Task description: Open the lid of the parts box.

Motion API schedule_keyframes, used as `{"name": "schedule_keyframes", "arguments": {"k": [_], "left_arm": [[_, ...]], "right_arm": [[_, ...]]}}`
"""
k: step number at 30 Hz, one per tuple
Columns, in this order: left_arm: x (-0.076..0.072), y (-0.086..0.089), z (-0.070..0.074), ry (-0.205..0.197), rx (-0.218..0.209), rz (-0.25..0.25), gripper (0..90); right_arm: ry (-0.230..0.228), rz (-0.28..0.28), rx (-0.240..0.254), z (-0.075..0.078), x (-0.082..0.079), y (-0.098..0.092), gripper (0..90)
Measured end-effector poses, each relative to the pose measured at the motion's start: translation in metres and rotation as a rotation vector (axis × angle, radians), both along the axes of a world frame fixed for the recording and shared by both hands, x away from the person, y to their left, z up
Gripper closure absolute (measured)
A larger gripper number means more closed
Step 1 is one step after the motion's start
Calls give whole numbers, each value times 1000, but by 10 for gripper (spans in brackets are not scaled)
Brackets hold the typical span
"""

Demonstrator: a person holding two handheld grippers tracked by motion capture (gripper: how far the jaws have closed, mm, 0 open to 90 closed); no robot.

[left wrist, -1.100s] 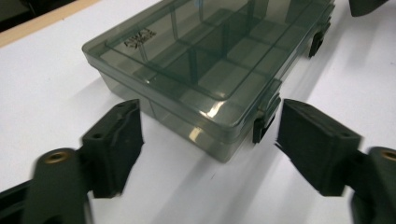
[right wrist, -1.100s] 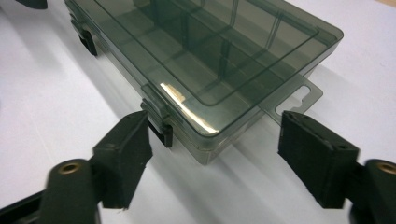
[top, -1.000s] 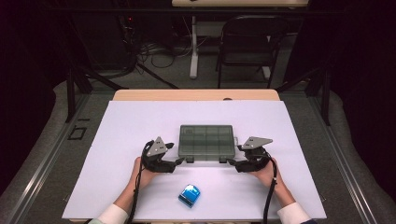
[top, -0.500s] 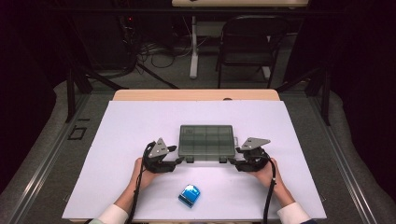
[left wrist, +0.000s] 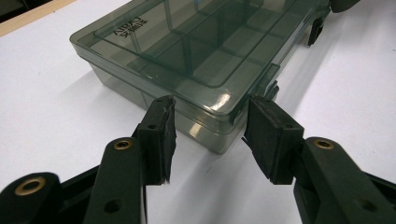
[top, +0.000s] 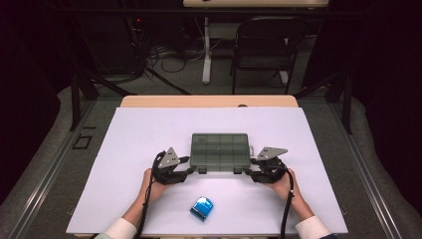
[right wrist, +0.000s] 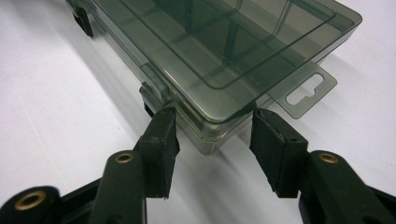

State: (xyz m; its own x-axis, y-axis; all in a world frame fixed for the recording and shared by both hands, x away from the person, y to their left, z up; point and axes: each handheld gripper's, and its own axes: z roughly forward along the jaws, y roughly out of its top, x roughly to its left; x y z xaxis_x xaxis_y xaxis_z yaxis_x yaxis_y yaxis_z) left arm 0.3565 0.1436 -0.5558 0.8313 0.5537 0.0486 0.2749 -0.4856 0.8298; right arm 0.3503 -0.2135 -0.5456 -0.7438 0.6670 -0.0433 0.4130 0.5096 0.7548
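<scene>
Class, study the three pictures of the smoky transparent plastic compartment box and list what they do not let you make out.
- Smoky transparent plastic compartment box, contents: high view, too small; tinted lid darkens them.
- Small blue packet: high view, label too small to read.
- Left claw and right claw: their jaws have just been closing around the box's near corners; whether the pads touch it cannot be told.
- Lid lettering: left gripper view, upside down, blurred.

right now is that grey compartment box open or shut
Shut. The box lies flat on the white table, its clear lid seated flush on the base all around, with no gap along the seam in either gripper view.
</scene>
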Motion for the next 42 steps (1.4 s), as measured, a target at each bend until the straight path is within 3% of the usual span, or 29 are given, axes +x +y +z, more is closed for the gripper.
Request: {"name": "schedule_keyframes", "arguments": {"k": [9, 23, 38, 42], "left_arm": [[0, 2, 1, -4, -24, -13, 559], [-2, 2, 2, -15, -15, -7, 564], [-2, 2, 2, -25, -33, -5, 568], [-2, 0, 2, -16, -11, -12, 494]], "right_arm": [[-2, -6, 6, 1, -1, 0, 526], [-10, -22, 23, 2, -2, -2, 548], [-11, -30, 38, 4, -3, -3, 567], [-13, -34, 45, 5, -4, -3, 575]]}}
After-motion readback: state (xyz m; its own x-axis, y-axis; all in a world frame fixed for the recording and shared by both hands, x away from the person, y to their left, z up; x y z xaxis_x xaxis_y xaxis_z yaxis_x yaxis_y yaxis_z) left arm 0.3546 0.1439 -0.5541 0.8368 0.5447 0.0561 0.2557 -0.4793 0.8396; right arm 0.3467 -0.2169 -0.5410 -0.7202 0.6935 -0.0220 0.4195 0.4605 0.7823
